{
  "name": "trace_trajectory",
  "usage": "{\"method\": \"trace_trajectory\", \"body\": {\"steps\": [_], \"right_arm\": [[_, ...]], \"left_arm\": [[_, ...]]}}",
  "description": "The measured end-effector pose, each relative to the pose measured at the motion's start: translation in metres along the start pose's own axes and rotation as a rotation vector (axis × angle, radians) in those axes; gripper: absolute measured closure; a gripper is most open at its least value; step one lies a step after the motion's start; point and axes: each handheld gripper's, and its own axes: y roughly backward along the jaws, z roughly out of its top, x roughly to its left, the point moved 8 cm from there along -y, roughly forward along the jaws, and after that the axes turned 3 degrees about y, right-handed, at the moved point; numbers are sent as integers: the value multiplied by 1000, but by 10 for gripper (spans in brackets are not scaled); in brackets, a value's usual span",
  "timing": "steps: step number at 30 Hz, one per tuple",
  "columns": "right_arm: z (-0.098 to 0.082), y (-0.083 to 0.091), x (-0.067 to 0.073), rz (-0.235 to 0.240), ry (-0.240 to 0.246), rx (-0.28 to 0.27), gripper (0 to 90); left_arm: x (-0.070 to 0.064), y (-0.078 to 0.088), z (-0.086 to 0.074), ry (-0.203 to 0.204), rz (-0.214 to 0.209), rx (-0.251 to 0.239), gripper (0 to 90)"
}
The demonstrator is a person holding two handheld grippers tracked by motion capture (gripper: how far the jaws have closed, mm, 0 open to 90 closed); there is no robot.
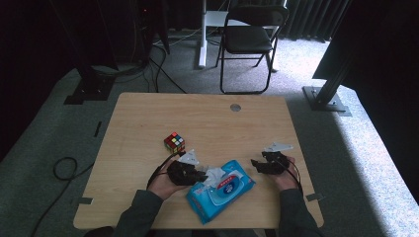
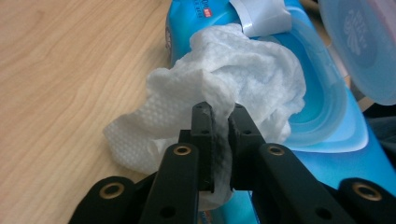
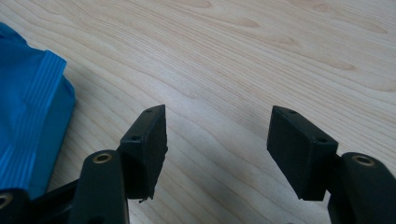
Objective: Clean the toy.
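Pinching a white wipe (image 2: 233, 79) at lower centre of frame, the left gripper (image 2: 219, 116) had its jaws pressed on it; wipe partly drawn from the blue pack (image 1: 221, 190), not free. Right gripper (image 3: 217, 140) stood spread, empty, right of pack.

White embossed wipe (image 2: 243, 79), blue wipes pack (image 1: 221, 190), multicoloured cube (image 1: 174, 142), pale wood-grain table (image 1: 148, 118).

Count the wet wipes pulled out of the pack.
1: a white wipe hangs from the blue pack opening, pinched by the left gripper. More likely sit hidden inside the pack.
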Motion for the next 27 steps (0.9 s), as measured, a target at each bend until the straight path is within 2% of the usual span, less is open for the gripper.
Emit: {"method": "trace_trajectory", "body": {"steps": [6, 10, 11, 19, 22, 27], "right_arm": [[10, 4, 5, 21, -2, -36, 382], [16, 7, 6, 40, -7, -60, 388], [22, 8, 7, 59, -20, -84, 398], [43, 5, 15, 99, -28, -124, 410], [52, 2, 21, 113, -13, -129, 411], [70, 0, 31, 148, 22, -149, 411]], "left_arm": [[8, 7, 0, 7, 44, -14, 850], [10, 10, 0, 10, 52, -21, 851], [15, 16, 0, 12, 79, -36, 852], [29, 28, -5, 29, 135, -54, 852], [35, 33, -8, 30, 164, -57, 852], [43, 41, -12, 44, 181, -77, 851]]}}
